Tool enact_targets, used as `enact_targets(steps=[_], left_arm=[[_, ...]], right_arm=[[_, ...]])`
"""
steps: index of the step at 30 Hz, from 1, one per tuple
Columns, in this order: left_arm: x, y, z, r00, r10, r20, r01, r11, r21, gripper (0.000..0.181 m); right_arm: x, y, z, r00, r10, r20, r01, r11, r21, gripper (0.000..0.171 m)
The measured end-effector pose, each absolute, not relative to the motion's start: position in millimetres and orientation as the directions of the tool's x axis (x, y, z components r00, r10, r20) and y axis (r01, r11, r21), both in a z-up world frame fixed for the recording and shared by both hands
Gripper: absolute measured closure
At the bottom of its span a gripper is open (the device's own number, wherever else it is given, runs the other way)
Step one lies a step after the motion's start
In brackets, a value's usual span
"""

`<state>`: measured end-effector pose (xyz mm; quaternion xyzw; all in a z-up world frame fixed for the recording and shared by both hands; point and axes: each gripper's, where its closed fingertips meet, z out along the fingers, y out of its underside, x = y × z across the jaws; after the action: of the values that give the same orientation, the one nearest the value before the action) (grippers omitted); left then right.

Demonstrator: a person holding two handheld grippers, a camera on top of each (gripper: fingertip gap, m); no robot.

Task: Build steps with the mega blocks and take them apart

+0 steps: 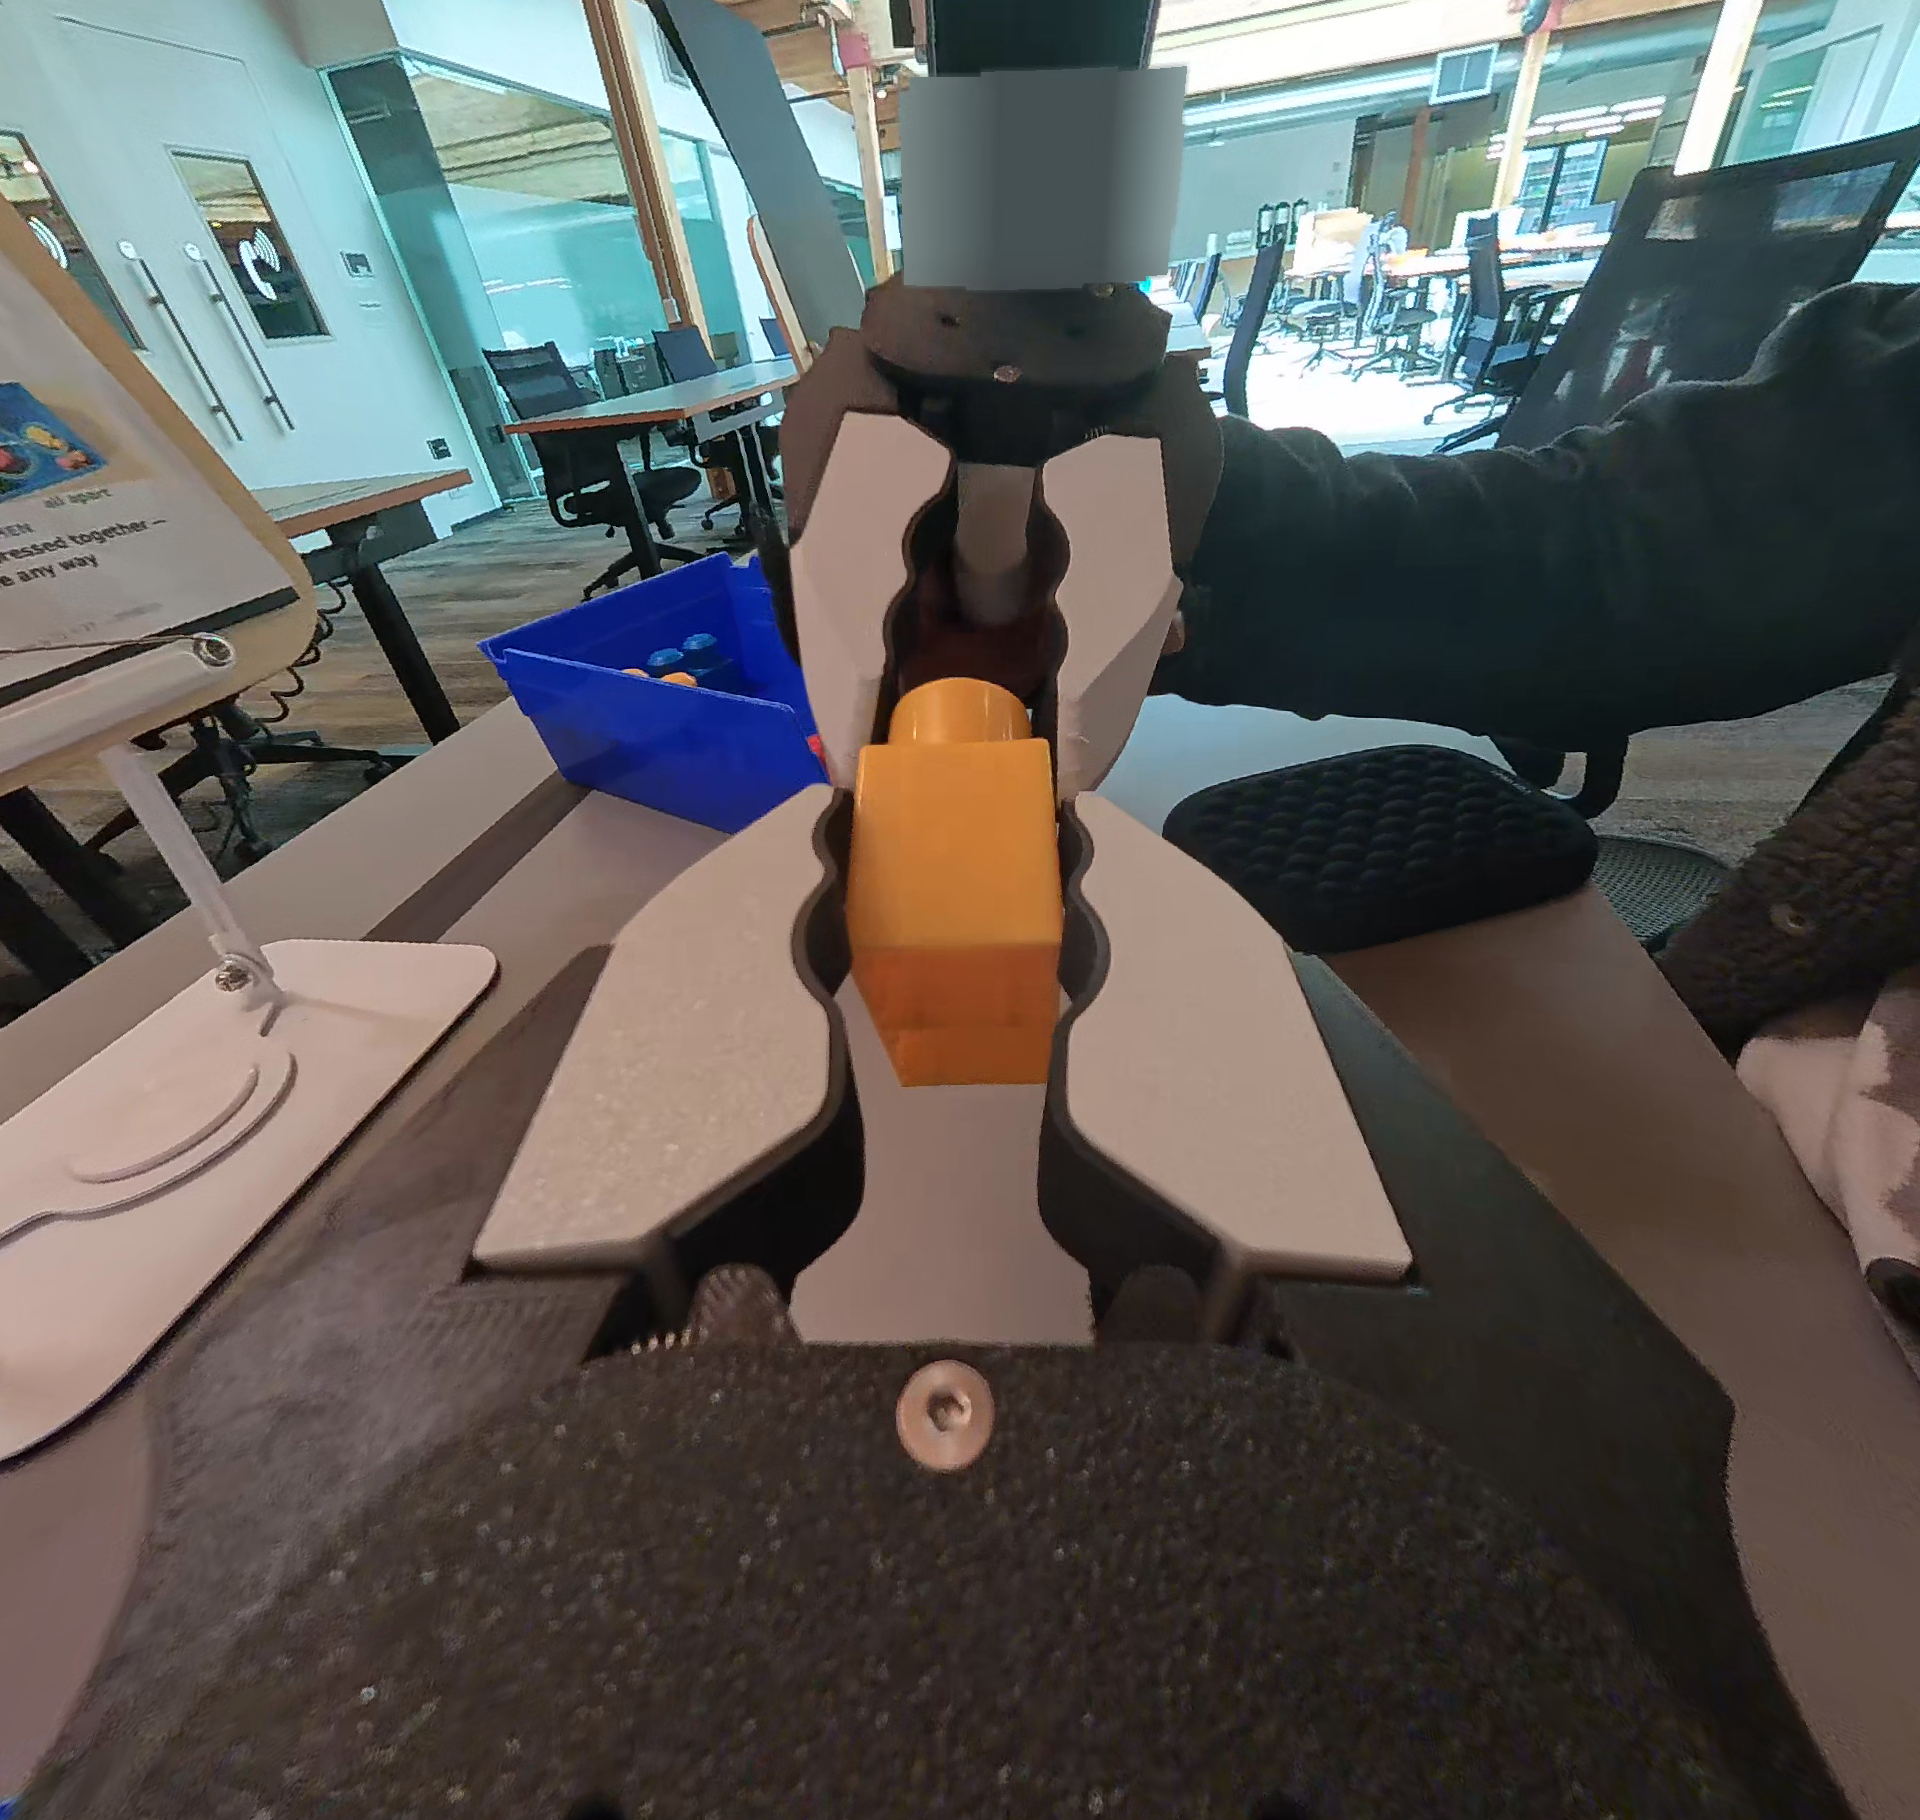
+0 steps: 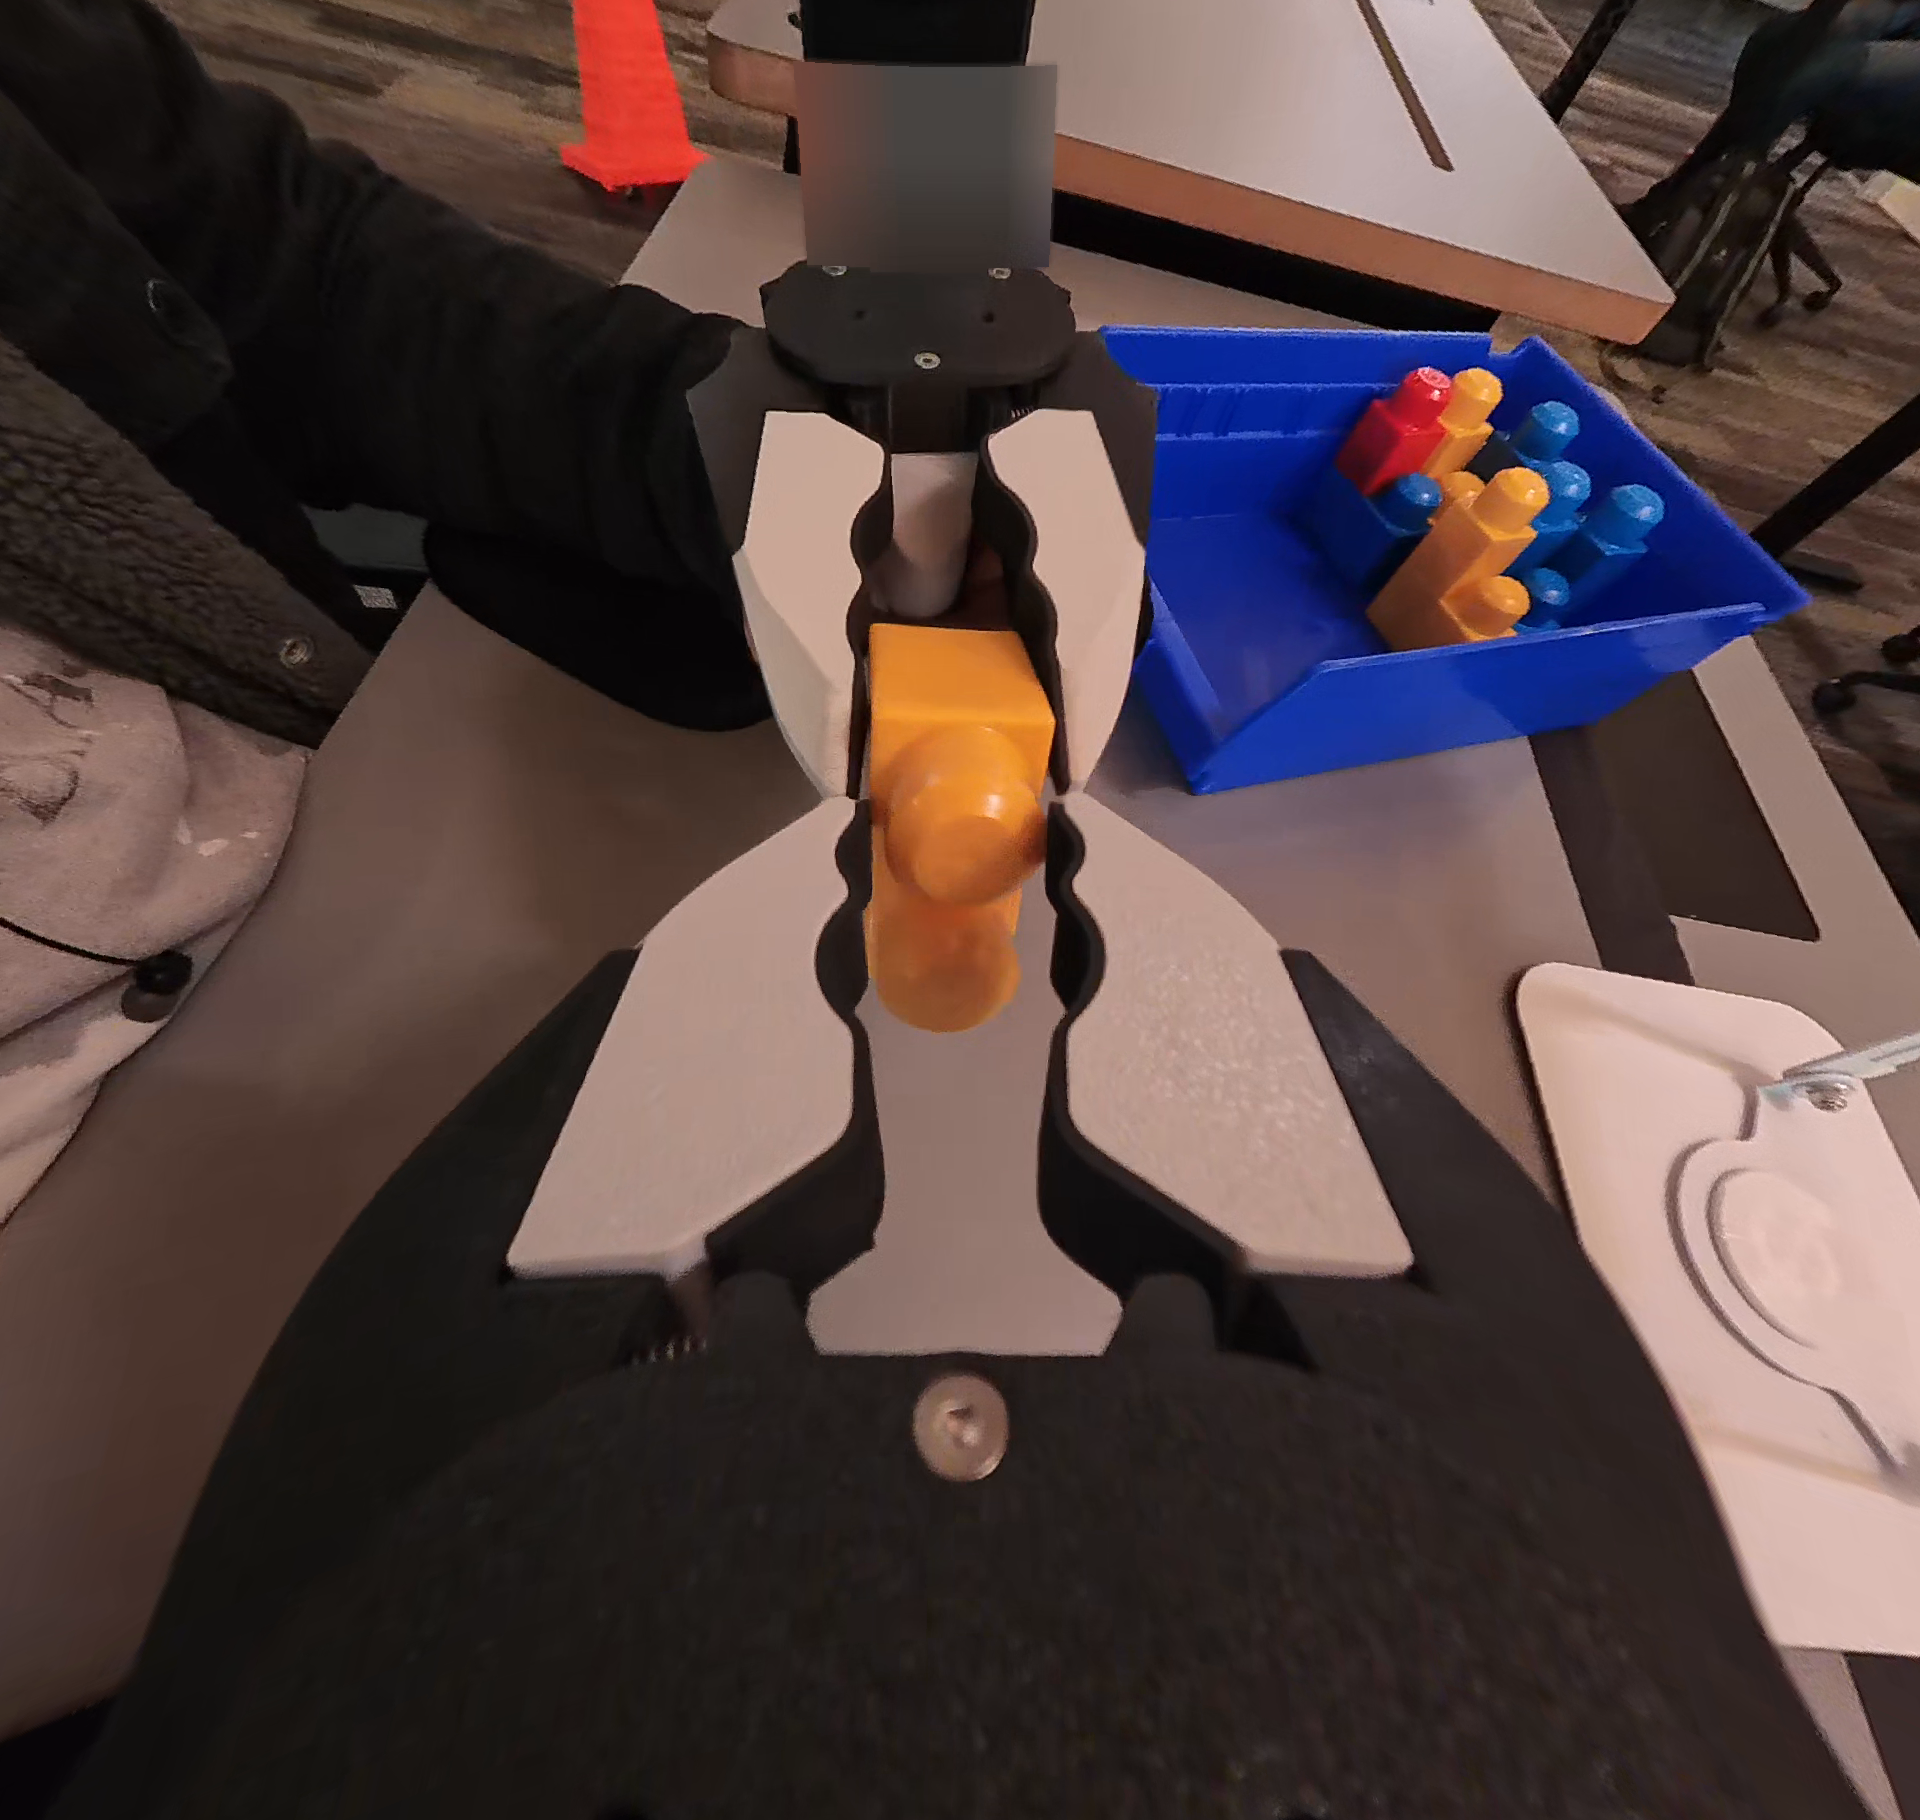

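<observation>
Two handheld grippers meet tip to tip over a grey table, an orange mega block caught between them. In the left wrist view, the left gripper (image 1: 956, 835) is clenched on the orange block (image 1: 954, 897), its wavy dark pads pressed to both flanks; the block's round stud points away toward the right gripper (image 1: 961, 721), which faces it from the far side with its fingers closed in around that stud. A dark-sleeved arm (image 1: 1507, 565) reaches in from the right behind it. A blue bin (image 1: 665, 731) holding more blocks sits on the table (image 1: 1455, 1043) just beyond the left finger, a white stand base (image 1: 156, 1199) lies at left, and a black textured pad (image 1: 1382, 835) rests at right. In the right wrist view, the right gripper (image 2: 951, 835) grips an orange stud (image 2: 951, 835), seemingly one of two stacked, while the left gripper (image 2: 951, 721) opposite clamps the square body of the orange block (image 2: 956, 679). The blue bin (image 2: 1351, 721) stands just right of the grippers, with red, orange and blue blocks (image 2: 1475, 523) heaped in its far corner. An orange traffic cone (image 2: 623, 66) stands on the floor beyond the table's edge.
</observation>
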<state>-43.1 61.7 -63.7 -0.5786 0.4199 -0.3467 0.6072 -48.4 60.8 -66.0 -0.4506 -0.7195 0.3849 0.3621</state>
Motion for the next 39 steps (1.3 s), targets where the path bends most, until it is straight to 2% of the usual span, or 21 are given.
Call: enact_targets(steps=[8,10,13,18,25,30,39], left_arm=[[-39.7,60.2,-63.7,0.399,-0.911,-0.108,-0.06,0.092,-0.994,0.144],[-42.3,61.5,-61.3,0.406,-0.909,-0.092,-0.04,0.083,-0.996,0.14],[-49.6,64.3,-57.2,0.428,-0.899,-0.091,-0.031,0.086,-0.996,0.145],[-56.9,69.9,-54.4,0.468,-0.879,-0.095,-0.03,0.092,-0.995,0.148],[-65.7,82.3,-54.4,0.551,-0.829,-0.098,-0.042,0.09,-0.995,0.158],[-89.7,104.3,-50.2,0.702,-0.709,-0.073,-0.02,0.082,-0.996,0.181],[-141.6,130.5,-44.7,0.908,-0.407,-0.103,-0.068,0.099,-0.993,0.181]], right_arm=[[-42.1,60.5,-66.2,-0.344,0.925,0.16,0.404,0.3,-0.864,0.142],[-34.3,66.9,-60.7,-0.333,0.926,0.179,0.425,0.317,-0.848,0.142],[-13.7,85.0,-44.6,-0.296,0.931,0.214,0.474,0.338,-0.813,0.142],[33.8,130.3,-18.1,-0.222,0.933,0.282,0.624,0.358,-0.694,0.142],[104.1,207.5,-8.8,-0.101,0.939,0.328,0.818,0.266,-0.51,0.143],[150.5,260.3,-23.7,-0.012,0.942,0.337,0.91,0.15,-0.387,0.143],[217.0,328.4,-59.9,0.057,0.934,0.352,0.987,0.001,-0.162,0.142]])
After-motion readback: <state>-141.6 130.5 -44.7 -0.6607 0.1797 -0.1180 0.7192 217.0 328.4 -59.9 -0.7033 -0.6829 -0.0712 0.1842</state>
